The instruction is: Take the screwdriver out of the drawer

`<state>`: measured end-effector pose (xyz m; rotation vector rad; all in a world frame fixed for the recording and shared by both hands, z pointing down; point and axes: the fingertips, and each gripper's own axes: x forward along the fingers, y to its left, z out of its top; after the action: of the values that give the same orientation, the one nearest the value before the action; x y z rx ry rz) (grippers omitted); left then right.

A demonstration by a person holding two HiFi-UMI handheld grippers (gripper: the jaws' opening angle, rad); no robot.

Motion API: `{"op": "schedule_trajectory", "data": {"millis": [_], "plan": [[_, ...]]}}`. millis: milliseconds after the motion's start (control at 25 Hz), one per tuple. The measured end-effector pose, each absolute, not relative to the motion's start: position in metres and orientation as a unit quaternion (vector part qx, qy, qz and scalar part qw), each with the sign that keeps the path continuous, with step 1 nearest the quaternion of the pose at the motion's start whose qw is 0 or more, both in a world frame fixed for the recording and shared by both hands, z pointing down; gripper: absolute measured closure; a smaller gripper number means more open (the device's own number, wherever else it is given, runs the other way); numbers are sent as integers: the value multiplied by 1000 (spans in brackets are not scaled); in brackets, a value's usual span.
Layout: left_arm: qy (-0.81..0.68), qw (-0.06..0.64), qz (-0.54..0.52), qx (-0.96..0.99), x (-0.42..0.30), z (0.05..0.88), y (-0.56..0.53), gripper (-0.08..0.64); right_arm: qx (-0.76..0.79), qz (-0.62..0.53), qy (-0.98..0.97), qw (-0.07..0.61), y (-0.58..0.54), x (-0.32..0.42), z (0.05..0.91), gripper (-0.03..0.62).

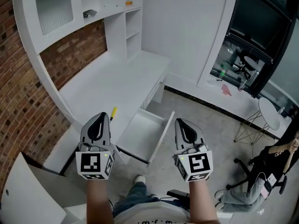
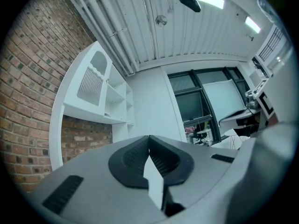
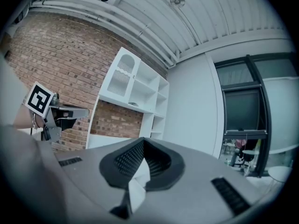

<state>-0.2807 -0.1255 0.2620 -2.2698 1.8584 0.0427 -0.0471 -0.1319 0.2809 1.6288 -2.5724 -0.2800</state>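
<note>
two handheld grippers are held side by side at the near edge of the head view, each pointing away from the person towards a white desk top (image 1: 117,85) set against a red brick wall (image 1: 18,101). the left gripper (image 1: 99,120) has its dark ribbed jaws clenched tip to tip with nothing gripped between them, as its own view shows. the right gripper (image 1: 182,124) is clenched in the same way, its pads meeting at the tips around nothing. between the two grippers, and a little farther off, a white rectangular drawer (image 1: 140,133) stands pulled out from the desk front, its front panel towards the person. the yellow-handled screwdriver (image 1: 113,112) is not in that drawer: it lies on the desk top near the desk's near edge, just left of the open drawer and just beyond the tip of the left gripper, apart from both grippers. a white shelf unit with open compartments (image 1: 133,27) rises at the far end of the desk, and a small yellow object (image 1: 127,3) sits on one of its upper shelves, too small to identify. on the far right, well apart from the desk, a person in dark clothing (image 1: 280,153) sits by a black office chair on the grey floor.
</note>
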Motion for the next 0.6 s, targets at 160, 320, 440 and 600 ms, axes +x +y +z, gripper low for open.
{"op": "schedule_trajectory", "data": {"millis": [160, 320, 440, 600], "plan": [[625, 101, 7, -774, -270, 264, -127, 546, 534, -100, -838, 43, -128, -39, 276, 583], [618, 104, 11, -779, -259, 261, -130, 546, 539, -104, -835, 42, -126, -30, 276, 583], [615, 106, 11, -781, -252, 260, -131, 546, 542, -100, -834, 41, -126, -24, 278, 583], [613, 107, 9, -783, -247, 260, -135, 546, 543, -99, -833, 41, -128, -19, 279, 583]]}}
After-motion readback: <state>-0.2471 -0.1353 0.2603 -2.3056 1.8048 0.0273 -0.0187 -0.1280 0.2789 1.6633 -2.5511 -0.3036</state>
